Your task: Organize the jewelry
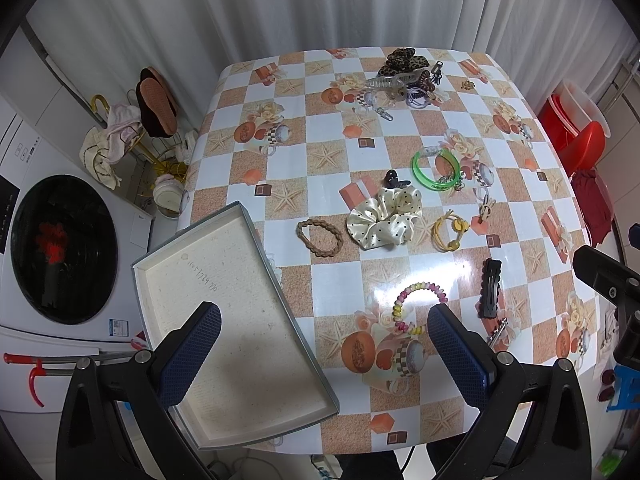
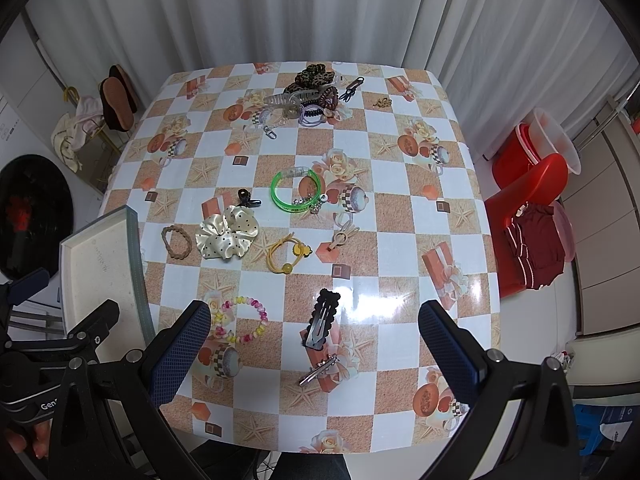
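An empty cream-lined box tray (image 1: pixel 224 312) (image 2: pixel 100 268) sits at the table's near left corner. Hair ties and clips lie scattered: a pastel bead bracelet (image 1: pixel 416 304) (image 2: pixel 240 320), a black snap clip (image 1: pixel 491 287) (image 2: pixel 322 318), a silver clip (image 2: pixel 319 368), a cream dotted scrunchie (image 1: pixel 384 216) (image 2: pixel 226 232), a brown braided tie (image 1: pixel 319 237) (image 2: pixel 177 241), a yellow tie (image 1: pixel 450 233) (image 2: pixel 286 252), a green bangle (image 1: pixel 435 170) (image 2: pixel 295 191). My left gripper (image 1: pixel 324 356) is open and empty, above the tray's right edge. My right gripper (image 2: pixel 314 360) is open and empty, above the black clip.
A pile of claw clips and scrunchies (image 1: pixel 404 76) (image 2: pixel 310 94) lies at the far edge. A washing machine (image 1: pixel 60 248) stands left of the table, red tubs (image 2: pixel 536 168) on the right. White curtains hang behind.
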Motion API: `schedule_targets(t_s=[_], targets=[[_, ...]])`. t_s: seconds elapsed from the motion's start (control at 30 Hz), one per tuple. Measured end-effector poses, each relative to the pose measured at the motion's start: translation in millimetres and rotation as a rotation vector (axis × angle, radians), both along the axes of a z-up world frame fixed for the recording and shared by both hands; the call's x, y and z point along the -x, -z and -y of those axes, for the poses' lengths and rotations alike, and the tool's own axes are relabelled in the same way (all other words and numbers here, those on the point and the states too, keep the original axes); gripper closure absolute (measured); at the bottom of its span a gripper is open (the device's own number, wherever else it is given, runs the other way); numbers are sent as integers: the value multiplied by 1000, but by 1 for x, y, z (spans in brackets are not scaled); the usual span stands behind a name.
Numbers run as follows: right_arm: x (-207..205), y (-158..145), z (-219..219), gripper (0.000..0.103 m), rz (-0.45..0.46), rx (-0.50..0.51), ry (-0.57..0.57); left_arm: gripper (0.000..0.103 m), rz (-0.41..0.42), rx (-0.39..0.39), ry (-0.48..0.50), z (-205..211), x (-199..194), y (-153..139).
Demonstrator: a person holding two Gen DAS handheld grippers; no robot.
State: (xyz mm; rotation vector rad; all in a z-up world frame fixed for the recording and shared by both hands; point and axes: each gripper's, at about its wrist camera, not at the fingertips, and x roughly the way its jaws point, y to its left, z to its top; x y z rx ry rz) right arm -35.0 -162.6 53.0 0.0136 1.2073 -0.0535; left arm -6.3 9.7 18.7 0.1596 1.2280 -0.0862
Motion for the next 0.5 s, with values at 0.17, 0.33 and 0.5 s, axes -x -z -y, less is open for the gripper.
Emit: schedule_targets(t_s=[0.17,0.33,0.5], targets=[[-1,1,1,0,-1,1,1,0,0,-1,0,0,0,0],[1,0,0,0,-1,1,-1,0,-1,-1,-1,0,0,0],[-1,1,1,0,-2,1,1,0,-1,-2,-1,0,1,0]])
